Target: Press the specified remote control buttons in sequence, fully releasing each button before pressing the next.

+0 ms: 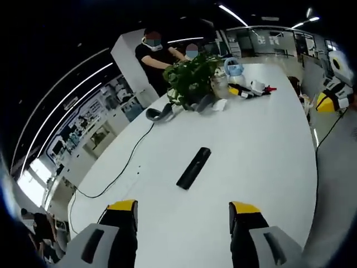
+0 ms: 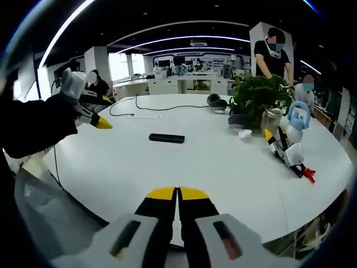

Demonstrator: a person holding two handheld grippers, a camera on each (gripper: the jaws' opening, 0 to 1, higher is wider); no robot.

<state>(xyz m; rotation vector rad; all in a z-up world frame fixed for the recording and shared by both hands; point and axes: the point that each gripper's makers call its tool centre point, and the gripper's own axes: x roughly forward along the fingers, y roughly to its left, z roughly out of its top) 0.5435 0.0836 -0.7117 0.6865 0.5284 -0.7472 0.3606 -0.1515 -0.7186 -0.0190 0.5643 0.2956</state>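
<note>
A black remote control (image 1: 193,167) lies flat on the white table (image 1: 262,151), ahead of my left gripper (image 1: 183,209). The left gripper's yellow-tipped jaws stand wide open above the table, short of the remote, with nothing between them. In the right gripper view the remote (image 2: 166,138) lies mid-table, well beyond my right gripper (image 2: 177,194), whose jaws are shut together on nothing at the table's near edge. The left gripper (image 2: 100,121) also enters that view from the left, held out on a dark sleeve. The right gripper (image 1: 329,100) shows at the far right of the left gripper view.
A potted plant (image 2: 257,96) stands past the remote, with a toy figure and small items (image 2: 290,139) beside it. A black cable (image 1: 120,173) runs across the table to a grey device (image 1: 159,113). Two people (image 1: 153,53) stand behind the table.
</note>
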